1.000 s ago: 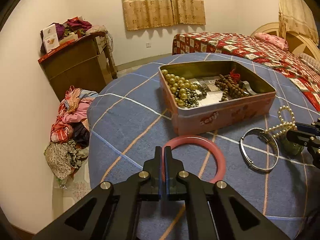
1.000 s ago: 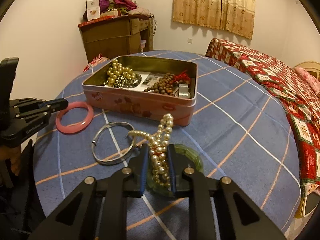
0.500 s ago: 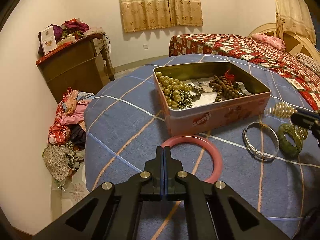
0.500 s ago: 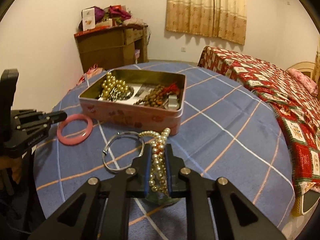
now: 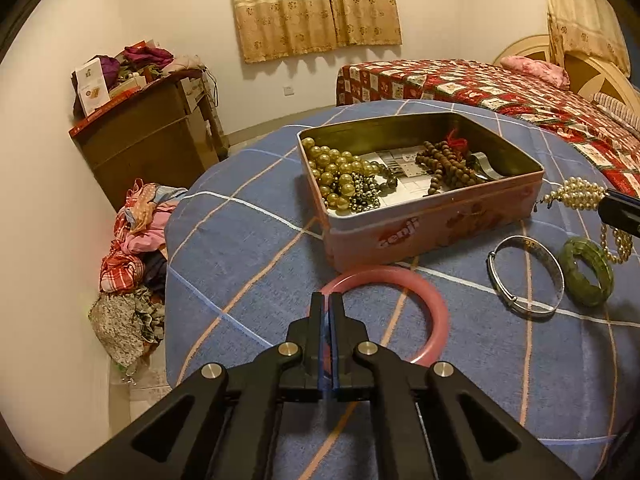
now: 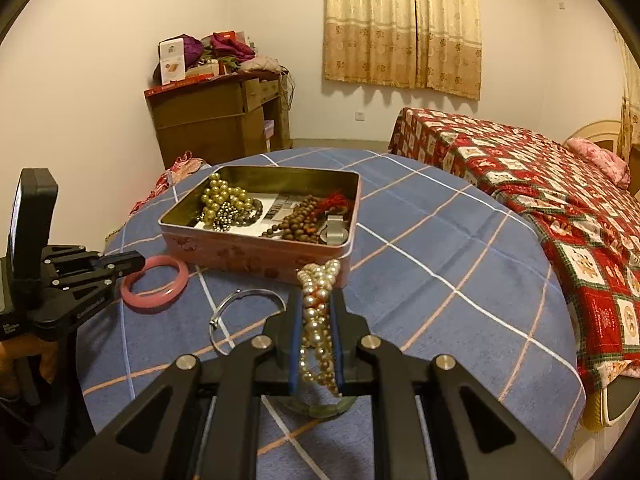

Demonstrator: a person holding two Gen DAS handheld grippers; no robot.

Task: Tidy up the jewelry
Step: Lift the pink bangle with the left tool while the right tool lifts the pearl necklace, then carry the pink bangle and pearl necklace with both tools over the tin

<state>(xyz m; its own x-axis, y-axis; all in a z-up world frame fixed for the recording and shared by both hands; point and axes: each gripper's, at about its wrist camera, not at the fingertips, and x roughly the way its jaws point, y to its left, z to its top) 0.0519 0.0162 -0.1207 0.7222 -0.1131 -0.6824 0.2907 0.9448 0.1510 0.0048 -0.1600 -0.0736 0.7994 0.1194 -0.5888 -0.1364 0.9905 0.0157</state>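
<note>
An open pink tin (image 5: 432, 222) (image 6: 256, 254) stands on the blue checked table and holds gold bead strands, dark beads and brown wooden beads. My right gripper (image 6: 316, 300) is shut on a pearl necklace (image 6: 316, 320) and holds it raised in front of the tin; the necklace also shows in the left wrist view (image 5: 580, 194). My left gripper (image 5: 328, 300) is shut on the near rim of a pink bangle (image 5: 424, 304) (image 6: 160, 286) that lies by the tin. A silver bangle (image 5: 524, 276) (image 6: 240, 306) and a green bangle (image 5: 586, 276) (image 6: 324, 408) lie on the table.
The round table's edge (image 5: 172, 248) drops off at the left above a pile of clothes (image 5: 132, 264) on the floor. A wooden cabinet (image 6: 216, 120) stands by the back wall. A bed with a red quilt (image 6: 540, 184) lies to the right.
My right gripper has lifted the pearl necklace up off the table and away from the green bangle. My left gripper stays shut at the pink bangle, hardly moved.
</note>
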